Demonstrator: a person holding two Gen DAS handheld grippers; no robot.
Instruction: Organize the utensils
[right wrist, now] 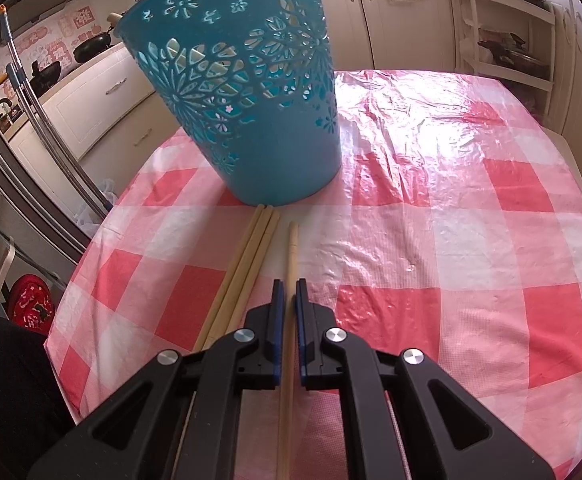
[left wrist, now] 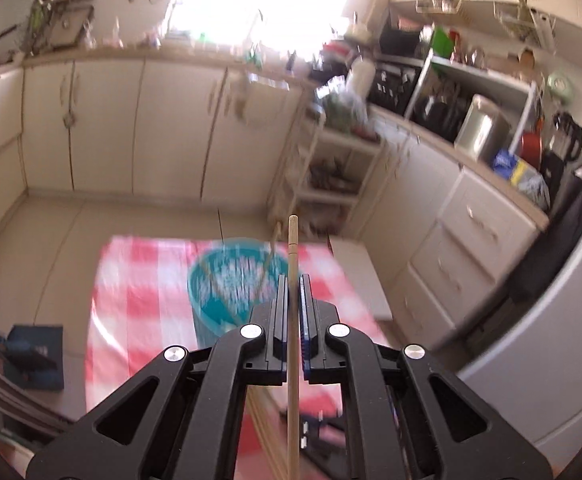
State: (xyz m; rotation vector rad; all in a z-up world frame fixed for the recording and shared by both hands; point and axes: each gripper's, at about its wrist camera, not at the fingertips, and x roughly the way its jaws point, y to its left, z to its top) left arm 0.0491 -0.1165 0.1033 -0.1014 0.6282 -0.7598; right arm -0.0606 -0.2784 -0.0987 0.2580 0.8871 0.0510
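My left gripper [left wrist: 293, 280] is shut on a wooden chopstick [left wrist: 293, 248] and holds it high above the table. Its tip pokes out past the pads. Below it, blurred, stands the blue cut-out basket [left wrist: 227, 280] with a few sticks leaning inside, on the red-checked tablecloth [left wrist: 139, 280]. In the right wrist view, my right gripper [right wrist: 290, 284] is shut on another chopstick [right wrist: 292, 248], low over the cloth [right wrist: 451, 240] and pointing toward the basket [right wrist: 251, 100]. Three more chopsticks [right wrist: 247, 264] lie side by side just to its left, their tips at the basket's base.
Cream cabinets [left wrist: 131, 128] line the walls, with a white shelf rack [left wrist: 331, 168] behind the table and a fridge [left wrist: 551, 320] on the right. A blue object [left wrist: 35, 356] lies on the floor. A dark-clothed part of a person [right wrist: 7, 380] is at the table's near-left edge.
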